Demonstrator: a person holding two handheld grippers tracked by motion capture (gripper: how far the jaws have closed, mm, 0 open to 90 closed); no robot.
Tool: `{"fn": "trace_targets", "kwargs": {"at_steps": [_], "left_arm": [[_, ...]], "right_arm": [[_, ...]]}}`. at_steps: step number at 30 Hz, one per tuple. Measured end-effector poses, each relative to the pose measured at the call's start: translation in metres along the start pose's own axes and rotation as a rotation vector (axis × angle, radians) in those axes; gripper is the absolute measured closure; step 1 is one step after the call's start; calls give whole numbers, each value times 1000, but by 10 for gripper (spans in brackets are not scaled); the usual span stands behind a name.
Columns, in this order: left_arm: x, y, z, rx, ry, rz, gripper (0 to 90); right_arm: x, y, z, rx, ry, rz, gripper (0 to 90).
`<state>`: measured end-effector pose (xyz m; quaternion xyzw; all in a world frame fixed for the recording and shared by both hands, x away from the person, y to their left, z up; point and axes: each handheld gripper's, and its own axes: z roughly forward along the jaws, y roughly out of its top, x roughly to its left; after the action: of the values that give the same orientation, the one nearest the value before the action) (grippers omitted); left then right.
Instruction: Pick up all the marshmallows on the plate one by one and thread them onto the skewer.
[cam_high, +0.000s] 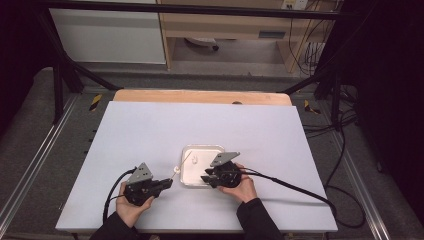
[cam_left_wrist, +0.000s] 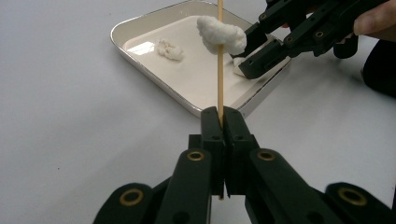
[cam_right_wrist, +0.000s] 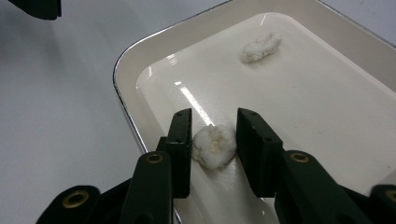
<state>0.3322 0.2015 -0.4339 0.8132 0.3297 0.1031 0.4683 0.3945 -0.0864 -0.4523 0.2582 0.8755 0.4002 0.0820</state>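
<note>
White and soft-looking, three lumpy pieces of food show across the views: one piece (cam_left_wrist: 222, 33) is threaded on a thin wooden skewer (cam_left_wrist: 220, 70), a second lump (cam_right_wrist: 214, 146) lies in the near corner of the tray, and a third lump (cam_right_wrist: 261, 46) rests farther back on the tray floor. There is one tray (cam_right_wrist: 122, 93), cream-coloured, shallow, rectangular with rounded corners and a glossy enamel-like face, sitting on the pale matte surface (cam_high: 150, 135).

Two black grippers work at it. The left gripper (cam_left_wrist: 220, 122) lies low beside the tray's left edge, the hand (cam_high: 131, 206) under it, its jaws clamped tight on the skewer, which stands up from them and over the tray rim. The right gripper (cam_right_wrist: 214, 140) reaches into the tray from the other side, angled down, the hand (cam_high: 242, 186) behind it. Its jaws straddle the near lump at a narrow gap, the pads just beside it on both sides; a thin gap seems to remain.
</note>
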Motion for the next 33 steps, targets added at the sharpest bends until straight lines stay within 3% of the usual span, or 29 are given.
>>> {"fn": "trace_targets", "kwargs": {"at_steps": [14,33], "left_arm": [[0,0,-1,-2,-1,3,888],[-7,0,1,-11,-28,28,888]], "right_arm": [[-3,2,-3,-7,-2,32,738],[-10,25,-46,-182,65,122,757]]}}
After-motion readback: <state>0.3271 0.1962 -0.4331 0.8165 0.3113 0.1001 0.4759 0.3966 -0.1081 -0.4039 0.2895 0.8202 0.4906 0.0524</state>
